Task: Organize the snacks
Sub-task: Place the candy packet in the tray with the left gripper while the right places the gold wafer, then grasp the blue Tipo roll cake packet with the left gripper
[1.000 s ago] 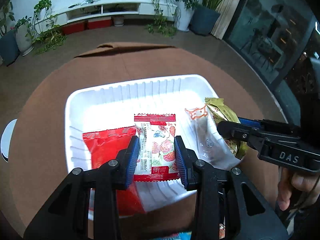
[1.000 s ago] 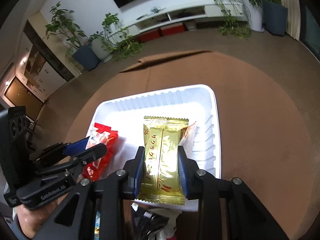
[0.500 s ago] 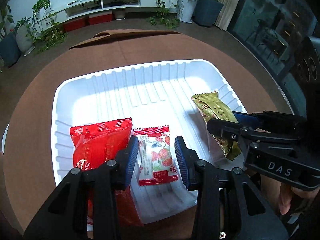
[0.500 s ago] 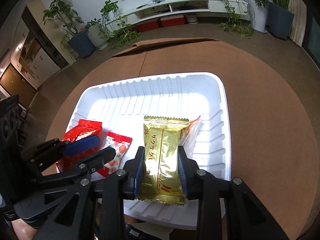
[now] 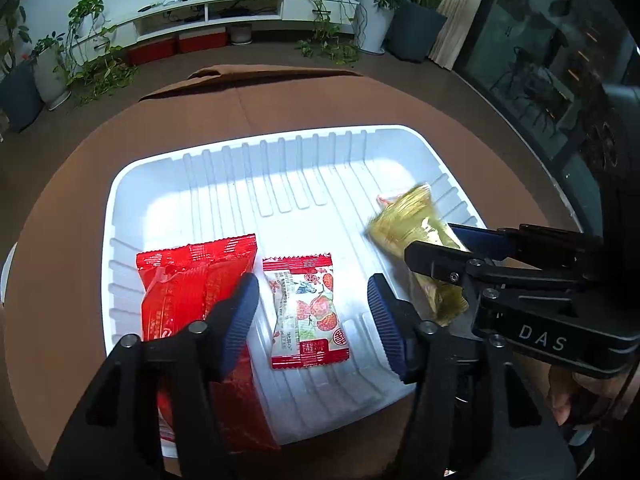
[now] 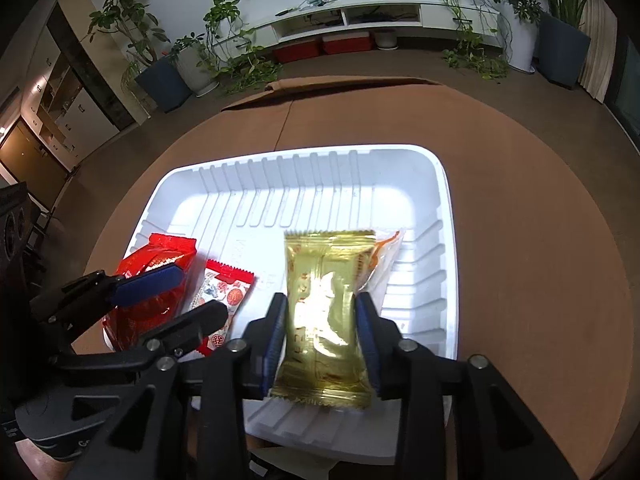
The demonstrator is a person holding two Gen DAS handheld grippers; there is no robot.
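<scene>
A white ribbed tray [image 5: 280,168] [image 6: 444,216] sits on a round brown table. In it lie a red snack pack [image 5: 188,284] [image 6: 160,248] at the left and a small strawberry-print packet [image 5: 306,304] [image 6: 224,292] beside it. My left gripper [image 5: 312,312] is open above the strawberry packet, its pads clear of it on both sides. My right gripper [image 6: 320,332] is shut on a gold snack packet [image 6: 324,300] [image 5: 416,232], held over the tray's right side. A clear packet with orange print [image 6: 380,256] lies under the gold one.
The brown table [image 6: 520,200] surrounds the tray, with a raised cardboard flap [image 5: 272,72] at its far edge. Potted plants and a low white TV shelf [image 6: 360,16] stand beyond. A white object [image 5: 6,264] shows at the table's left edge.
My left gripper opened and let go of the strawberry packet, which now lies in the tray beside the red pack. My right gripper still holds the gold packet over the tray.
</scene>
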